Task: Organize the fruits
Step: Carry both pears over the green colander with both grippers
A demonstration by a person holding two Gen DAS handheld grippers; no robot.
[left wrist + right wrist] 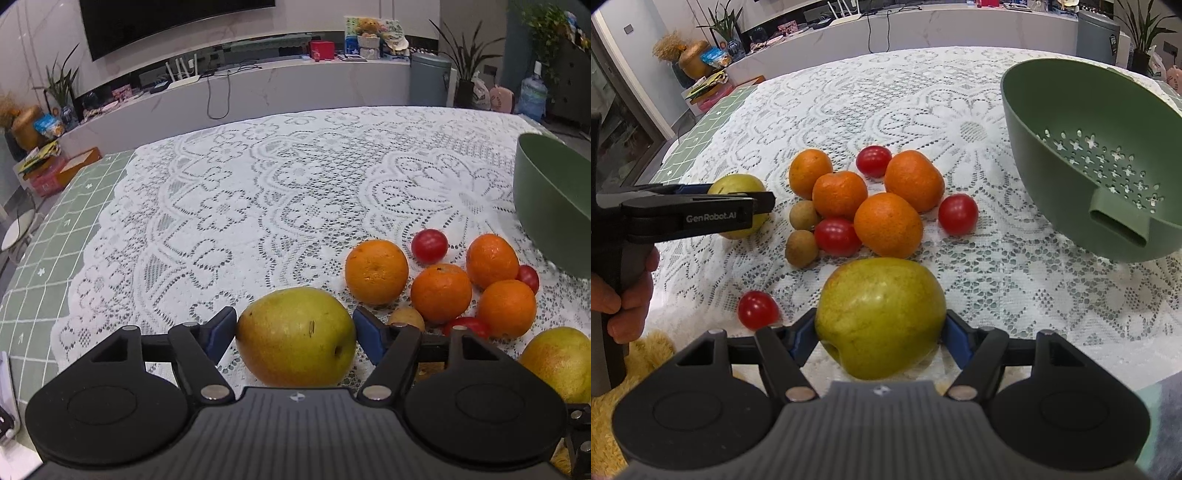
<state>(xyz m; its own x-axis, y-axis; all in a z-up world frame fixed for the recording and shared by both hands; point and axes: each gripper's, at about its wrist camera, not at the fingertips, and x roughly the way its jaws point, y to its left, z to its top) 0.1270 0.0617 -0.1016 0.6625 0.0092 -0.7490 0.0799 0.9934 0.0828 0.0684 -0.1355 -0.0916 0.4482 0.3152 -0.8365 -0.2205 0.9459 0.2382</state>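
My left gripper (294, 326) is shut on a yellow-green pear (295, 336), seen from the side in the right wrist view (738, 206). My right gripper (881, 332) is shut on a second green pear (881, 317), which shows at the right edge of the left wrist view (561, 362). Between them lie several oranges (888, 225), several cherry tomatoes (957, 214) and two brown longans (802, 248). A green colander bowl (1071, 155) stands tilted at the right; it also shows in the left wrist view (550, 206).
The table has a white lace cloth (280, 192) over a green checked cover (55, 258). One tomato (758, 309) lies apart by the right gripper. A yellow fuzzy thing (646, 354) sits at the near left edge.
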